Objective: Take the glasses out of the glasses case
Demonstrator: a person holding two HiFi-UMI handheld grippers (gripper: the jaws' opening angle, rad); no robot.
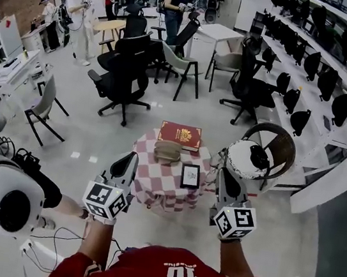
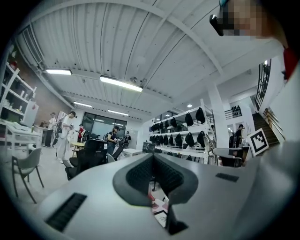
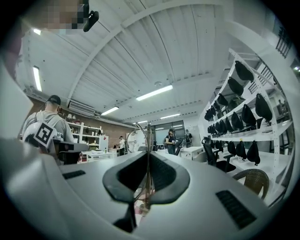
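Note:
The olive glasses case [image 1: 167,151] lies on the small round table [image 1: 152,193] with a red-and-white checked cloth. Whether the case is open I cannot tell. My right gripper [image 1: 223,171] hangs above the table's right edge, shut on thin wire-framed glasses [image 3: 148,136]. In the right gripper view the glasses stand upright between the jaws of the right gripper [image 3: 147,157], one round lens showing to the left. My left gripper [image 1: 130,158] hovers above the table's left edge. In the left gripper view the left gripper [image 2: 153,157] is shut and holds nothing.
A red book [image 1: 180,134] lies behind the case and a small black-framed tablet [image 1: 190,176] in front of it. People in white helmets stand close at the left [image 1: 6,200] and right [image 1: 248,159]. Office chairs [image 1: 125,72] and desks fill the room beyond.

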